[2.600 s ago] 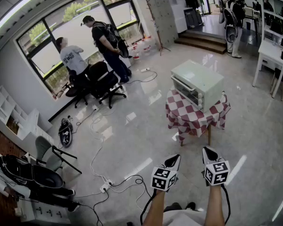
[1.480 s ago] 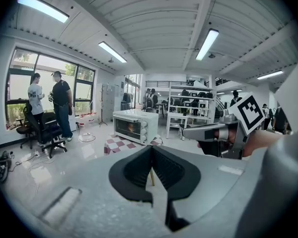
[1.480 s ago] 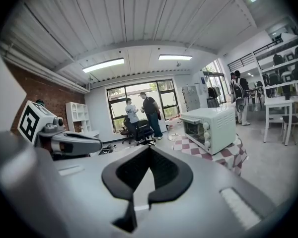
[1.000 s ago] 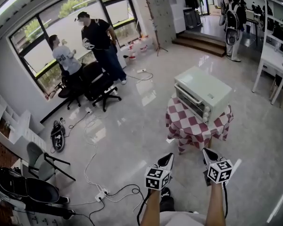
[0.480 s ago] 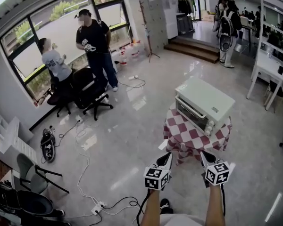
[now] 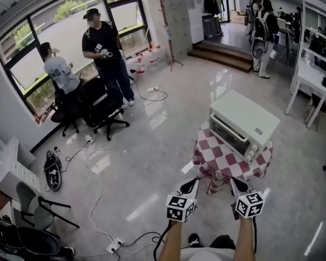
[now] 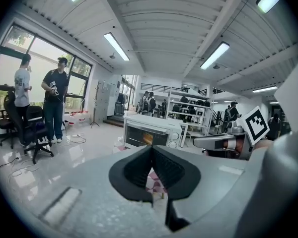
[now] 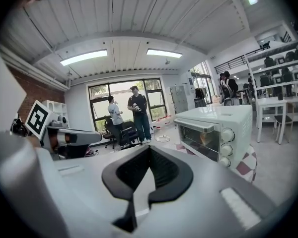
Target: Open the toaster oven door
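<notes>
Approach step, nothing touched yet. Checkered counter at far right, toaster oven on top, door closed. Left hand-held gripper and right hand-held gripper near, jaws together, empty. Next, probably: step closer, spread jaws, catch top handle.

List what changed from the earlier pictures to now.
The person carrying the tongs walked closer to the toaster oven on its checked table, which now sits nearer both tongs. The standing person by the window turned to face the room. Nothing was taken hold of: the left tongs and right tongs stay shut and empty, and the door stays closed.
</notes>
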The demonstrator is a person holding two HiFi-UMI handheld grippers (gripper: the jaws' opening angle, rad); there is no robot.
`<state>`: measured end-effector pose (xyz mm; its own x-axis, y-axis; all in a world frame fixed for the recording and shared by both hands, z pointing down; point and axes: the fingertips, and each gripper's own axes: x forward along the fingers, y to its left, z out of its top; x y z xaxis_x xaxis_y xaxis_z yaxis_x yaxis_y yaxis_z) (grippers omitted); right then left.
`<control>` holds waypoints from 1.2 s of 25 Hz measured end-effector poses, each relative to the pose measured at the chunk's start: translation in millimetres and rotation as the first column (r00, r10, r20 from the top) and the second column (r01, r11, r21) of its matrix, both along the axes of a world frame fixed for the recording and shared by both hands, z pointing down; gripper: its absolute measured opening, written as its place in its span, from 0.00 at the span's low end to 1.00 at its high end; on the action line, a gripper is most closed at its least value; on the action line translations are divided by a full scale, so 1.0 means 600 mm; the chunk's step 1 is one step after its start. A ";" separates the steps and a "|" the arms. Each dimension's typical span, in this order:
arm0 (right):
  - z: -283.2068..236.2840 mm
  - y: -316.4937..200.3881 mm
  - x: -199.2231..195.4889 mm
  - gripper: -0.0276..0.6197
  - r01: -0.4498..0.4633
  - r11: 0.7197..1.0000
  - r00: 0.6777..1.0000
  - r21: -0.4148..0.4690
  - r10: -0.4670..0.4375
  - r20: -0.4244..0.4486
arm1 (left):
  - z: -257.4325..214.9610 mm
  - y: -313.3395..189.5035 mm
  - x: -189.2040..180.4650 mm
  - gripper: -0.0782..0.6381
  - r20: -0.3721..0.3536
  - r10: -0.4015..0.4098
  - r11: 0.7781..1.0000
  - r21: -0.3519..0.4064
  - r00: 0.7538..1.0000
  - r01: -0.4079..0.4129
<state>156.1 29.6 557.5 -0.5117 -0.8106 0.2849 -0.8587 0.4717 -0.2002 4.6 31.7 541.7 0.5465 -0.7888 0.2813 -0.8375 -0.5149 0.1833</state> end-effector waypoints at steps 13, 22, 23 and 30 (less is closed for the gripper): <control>0.028 -0.055 0.009 0.05 -0.075 0.997 0.996 -0.026 0.074 -0.042 | 0.041 -0.053 -0.023 0.11 -0.022 0.022 0.999 -0.045 1.000 -0.023; 0.019 -0.142 0.034 0.05 -0.103 0.995 0.992 0.002 0.103 -0.070 | 0.043 -0.140 0.002 0.11 -0.020 0.020 0.998 -0.055 1.000 -0.021; 0.017 -0.150 0.038 0.05 -0.104 0.995 0.991 0.006 0.105 -0.082 | 0.045 -0.150 0.006 0.11 -0.018 0.025 0.998 -0.059 1.000 -0.026; 0.034 -0.224 0.049 0.05 -0.132 0.991 0.972 0.005 0.130 -0.197 | 0.062 -0.233 0.023 0.11 -0.013 0.060 0.994 -0.088 0.998 -0.060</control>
